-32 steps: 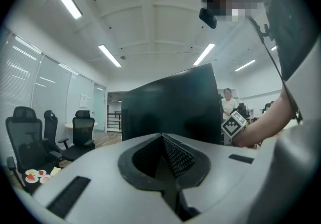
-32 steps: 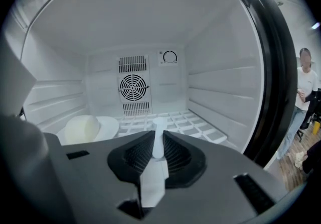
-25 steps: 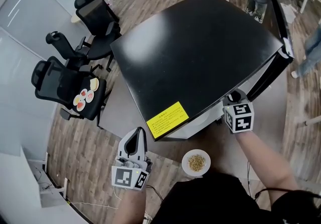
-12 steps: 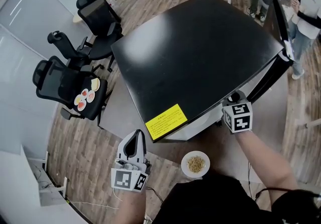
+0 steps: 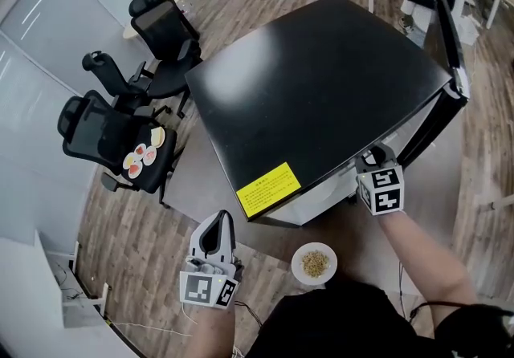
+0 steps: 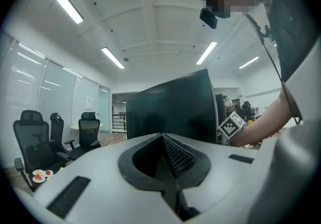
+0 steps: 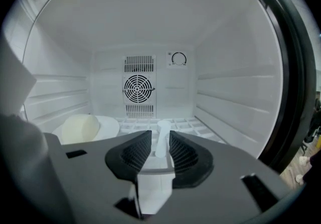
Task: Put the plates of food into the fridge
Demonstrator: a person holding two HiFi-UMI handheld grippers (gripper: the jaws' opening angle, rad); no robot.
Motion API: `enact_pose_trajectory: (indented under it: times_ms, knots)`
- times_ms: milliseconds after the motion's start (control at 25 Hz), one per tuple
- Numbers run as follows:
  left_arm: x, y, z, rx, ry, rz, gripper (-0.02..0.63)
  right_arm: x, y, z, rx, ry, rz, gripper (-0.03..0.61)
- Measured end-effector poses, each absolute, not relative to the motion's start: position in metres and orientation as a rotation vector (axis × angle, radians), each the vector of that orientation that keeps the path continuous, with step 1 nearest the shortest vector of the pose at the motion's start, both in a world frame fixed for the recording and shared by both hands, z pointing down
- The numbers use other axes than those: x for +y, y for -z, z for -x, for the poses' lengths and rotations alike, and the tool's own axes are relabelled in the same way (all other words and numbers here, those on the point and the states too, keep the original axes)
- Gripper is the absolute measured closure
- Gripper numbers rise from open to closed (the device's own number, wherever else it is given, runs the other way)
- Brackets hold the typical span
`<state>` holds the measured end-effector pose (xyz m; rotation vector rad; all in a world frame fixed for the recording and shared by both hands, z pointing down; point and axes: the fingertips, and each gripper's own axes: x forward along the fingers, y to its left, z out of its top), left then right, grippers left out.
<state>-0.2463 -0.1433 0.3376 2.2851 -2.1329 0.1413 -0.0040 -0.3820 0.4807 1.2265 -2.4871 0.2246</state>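
Note right gripper (image 7: 160, 145) inside open fridge (image 5: 321, 83): jaws just opening, narrowly apart, white upright piece (image 7: 162, 132) between, unclamped. Note left gripper (image 5: 217, 224) closed, empty. Find shelved plate (image 7: 105, 126) at interior left, floor plate (image 5: 315, 262) before fridge, chair plate (image 5: 138, 158) well apart.

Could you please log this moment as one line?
right gripper: inside fridge, fingers just opening, plate rim between them | left gripper: shut, empty | food plate: outside fridge

Wood floor (image 5: 136, 244), 3 black office chairs (image 5: 87, 130).
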Motion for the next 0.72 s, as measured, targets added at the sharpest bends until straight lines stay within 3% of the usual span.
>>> enact_pose_trajectory:
  times_ms: [720]
  knots:
    - [-0.103,-0.31,0.228,-2.095,-0.134,-2.435,0.611,-0.328,-0.434,-0.014,-2.515,-0.055,-1.326,0.486]
